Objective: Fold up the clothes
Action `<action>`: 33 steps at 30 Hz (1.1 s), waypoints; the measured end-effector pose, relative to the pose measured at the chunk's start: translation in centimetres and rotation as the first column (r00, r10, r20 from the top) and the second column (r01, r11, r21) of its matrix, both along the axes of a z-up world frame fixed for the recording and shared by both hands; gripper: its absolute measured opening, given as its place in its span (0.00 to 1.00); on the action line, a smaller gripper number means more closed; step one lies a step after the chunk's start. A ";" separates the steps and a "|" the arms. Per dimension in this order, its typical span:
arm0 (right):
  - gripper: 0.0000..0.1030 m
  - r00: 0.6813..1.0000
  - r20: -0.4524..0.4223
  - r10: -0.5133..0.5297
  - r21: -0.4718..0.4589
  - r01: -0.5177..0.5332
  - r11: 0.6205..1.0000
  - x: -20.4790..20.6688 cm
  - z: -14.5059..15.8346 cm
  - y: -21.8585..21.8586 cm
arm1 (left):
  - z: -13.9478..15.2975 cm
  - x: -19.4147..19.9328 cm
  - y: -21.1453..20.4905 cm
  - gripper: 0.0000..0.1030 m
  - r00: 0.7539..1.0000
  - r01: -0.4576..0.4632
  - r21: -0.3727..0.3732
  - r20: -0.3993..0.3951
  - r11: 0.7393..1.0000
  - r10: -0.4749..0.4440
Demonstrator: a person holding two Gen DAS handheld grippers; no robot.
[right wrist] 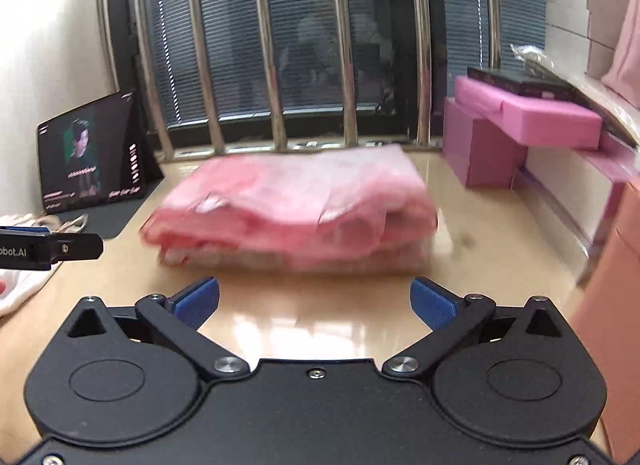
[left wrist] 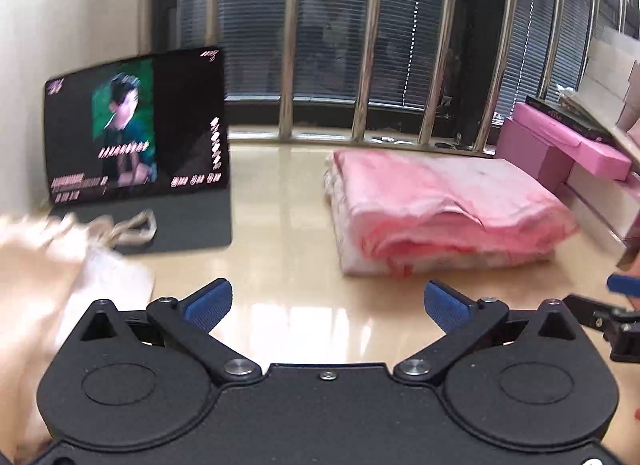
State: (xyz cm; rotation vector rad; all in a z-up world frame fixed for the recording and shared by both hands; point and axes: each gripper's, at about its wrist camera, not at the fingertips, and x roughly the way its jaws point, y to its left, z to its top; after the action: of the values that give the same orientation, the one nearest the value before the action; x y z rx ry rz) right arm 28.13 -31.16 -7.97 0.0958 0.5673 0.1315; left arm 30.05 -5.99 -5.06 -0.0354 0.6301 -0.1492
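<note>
A folded stack of pink clothes (left wrist: 444, 205) lies on the glossy beige table (left wrist: 280, 193), ahead and to the right of my left gripper (left wrist: 326, 305), which is open and empty. In the right wrist view the same pink stack (right wrist: 296, 209) lies straight ahead of my right gripper (right wrist: 314, 301), also open and empty, a short way in front of its blue pads (right wrist: 198, 301). A loose cream garment (left wrist: 44, 265) with drawstrings lies at the left. It shows small at the left edge of the right wrist view (right wrist: 24, 285).
A tablet (left wrist: 136, 125) playing a video stands at the back left on a dark mat. Pink boxes (right wrist: 520, 125) and white cartons are stacked at the right. Metal window bars (right wrist: 276, 65) close the back. The left gripper's tip (right wrist: 52, 249) shows at the left edge.
</note>
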 end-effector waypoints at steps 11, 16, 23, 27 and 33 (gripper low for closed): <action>1.00 0.998 0.001 0.061 -0.043 -0.061 0.997 -10.8 2.5 2.1 | 4.0 -11.0 2.7 1.00 0.999 0.014 -0.029 0.045 0.999 -0.013; 1.00 0.995 -0.017 0.095 -0.019 -0.095 0.995 -16.7 5.5 3.0 | 6.3 -17.0 2.6 1.00 0.998 0.028 0.001 0.062 1.000 -0.028; 1.00 0.982 -0.149 0.117 0.136 -0.096 0.986 -23.3 8.1 3.5 | 7.8 -23.4 3.8 1.00 0.994 0.112 -0.002 -0.012 0.994 -0.112; 1.00 0.980 -0.186 0.072 0.154 -0.044 0.987 -27.0 8.5 4.3 | 7.5 -26.3 4.5 1.00 0.992 0.095 -0.006 -0.078 0.995 -0.095; 1.00 0.953 -0.283 0.107 0.185 -0.055 0.981 -29.8 7.7 6.2 | 5.5 -29.9 4.7 1.00 0.978 0.101 0.049 -0.186 0.994 -0.090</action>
State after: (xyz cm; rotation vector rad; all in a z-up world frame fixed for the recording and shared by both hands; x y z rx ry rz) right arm -1.63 -24.94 -0.31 0.2671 0.8551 0.2506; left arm 0.12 -1.26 0.47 0.0377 0.8205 -0.2223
